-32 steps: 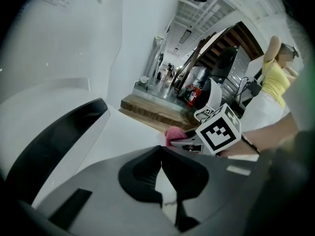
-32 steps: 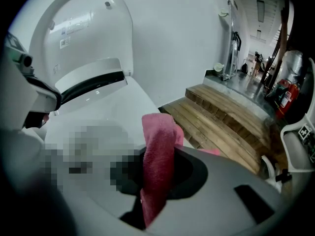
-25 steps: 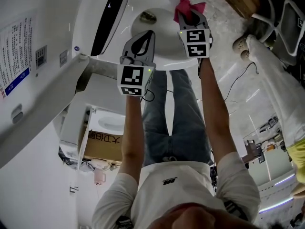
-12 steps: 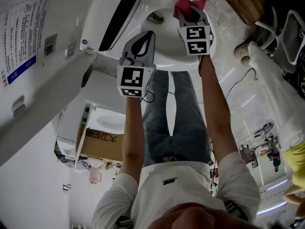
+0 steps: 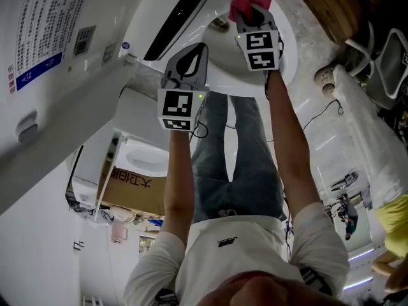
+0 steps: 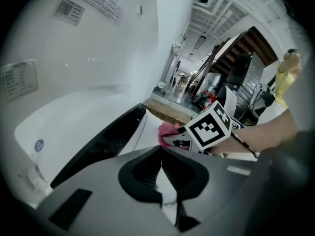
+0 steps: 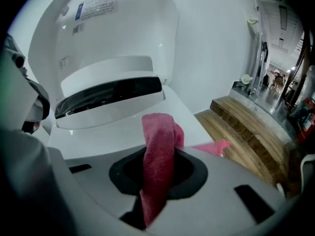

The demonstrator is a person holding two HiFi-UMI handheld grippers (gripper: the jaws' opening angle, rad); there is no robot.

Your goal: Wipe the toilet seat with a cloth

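The glossy white lid (image 5: 153, 11) stands up on the left. Next to it the left gripper (image 5: 199, 48) hovers with its jaws pressed together on nothing. The smooth, rounded toilet seat (image 5: 223, 75) lies just beyond it. Further right, the right gripper (image 5: 252, 18) pinches a fuzzy pink cloth (image 5: 245, 4), which is bunched into a fold poking past the tips, close over the seat's far side. Wiping looks to be under way. I'd say the next move is to press the soft cloth flat and sweep it round the curve. Slatted wooden boards (image 7: 246, 127) lie at the far right.
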